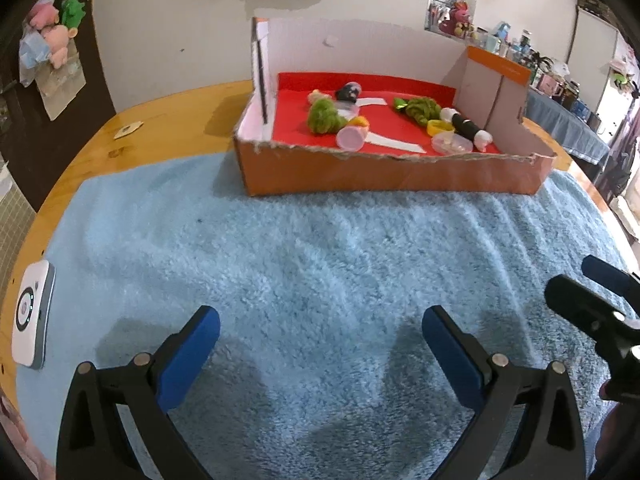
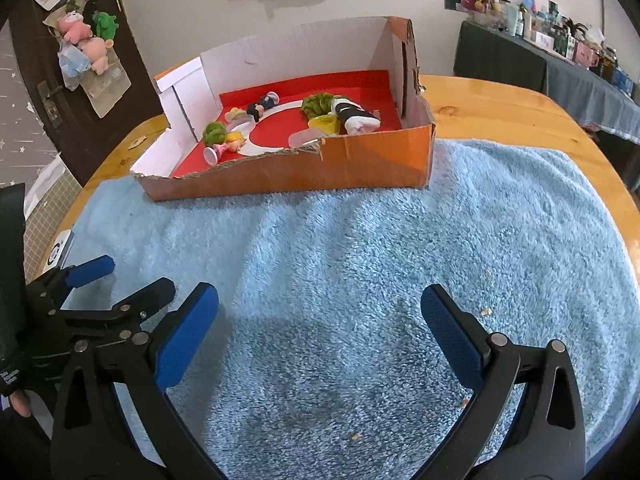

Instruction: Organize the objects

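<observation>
An orange cardboard box (image 1: 392, 172) (image 2: 360, 162) with a red floor stands at the far side of a blue fluffy towel (image 1: 320, 256) (image 2: 360, 248). Inside it lie small toys: green fuzzy figures (image 1: 325, 117) (image 2: 316, 103), a black and white doll (image 1: 466, 128) (image 2: 354, 114), a yellow cup (image 2: 325, 123) and pink plastic pieces (image 1: 350, 138). My left gripper (image 1: 320, 334) hovers open over the near towel, nothing between its fingers. My right gripper (image 2: 320, 312) is also open and empty, beside the left one. Each gripper shows at the edge of the other's view.
The towel lies on a round wooden table (image 1: 172, 116) (image 2: 500, 108). A white device (image 1: 32, 314) sits at the table's left edge. Plush toys (image 1: 52, 36) hang on a dark door at the left. A cluttered side table (image 2: 580, 68) stands at the back right.
</observation>
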### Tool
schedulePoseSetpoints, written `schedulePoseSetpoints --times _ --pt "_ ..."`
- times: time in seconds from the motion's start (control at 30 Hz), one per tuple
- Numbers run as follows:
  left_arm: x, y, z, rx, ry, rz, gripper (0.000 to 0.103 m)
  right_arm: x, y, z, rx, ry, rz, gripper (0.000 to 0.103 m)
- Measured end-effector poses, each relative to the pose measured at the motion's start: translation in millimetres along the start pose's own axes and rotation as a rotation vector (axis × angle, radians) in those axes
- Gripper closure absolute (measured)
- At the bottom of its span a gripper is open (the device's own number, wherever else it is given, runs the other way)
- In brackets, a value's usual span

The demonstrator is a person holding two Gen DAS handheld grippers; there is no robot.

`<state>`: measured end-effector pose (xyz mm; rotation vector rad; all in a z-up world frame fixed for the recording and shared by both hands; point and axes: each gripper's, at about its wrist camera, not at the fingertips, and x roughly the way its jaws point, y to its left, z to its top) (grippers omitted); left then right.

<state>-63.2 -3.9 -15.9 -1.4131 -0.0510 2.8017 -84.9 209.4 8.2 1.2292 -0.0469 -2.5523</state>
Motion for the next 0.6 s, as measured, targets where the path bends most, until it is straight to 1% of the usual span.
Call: schedulePoseSetpoints --times 0.1,0.4,0.6 --pt "0.6 2.6 -0.5 -0.011 -0.001 -0.005 0.000 2.0 -0.2 -1.1 -0.001 0.006 -0.001 0.000" --pt "2.8 1.0 -1.5 0.001 0.005 -0.004 0.000 6.6 -0.8 -3.6 -0.002 0.021 0.002 0.000" --pt "3.2 1.0 -2.7 0.001 -0.008 -0.008 0.000 9.1 -1.2 -5.8 -0.003 0.031 0.002 0.000"
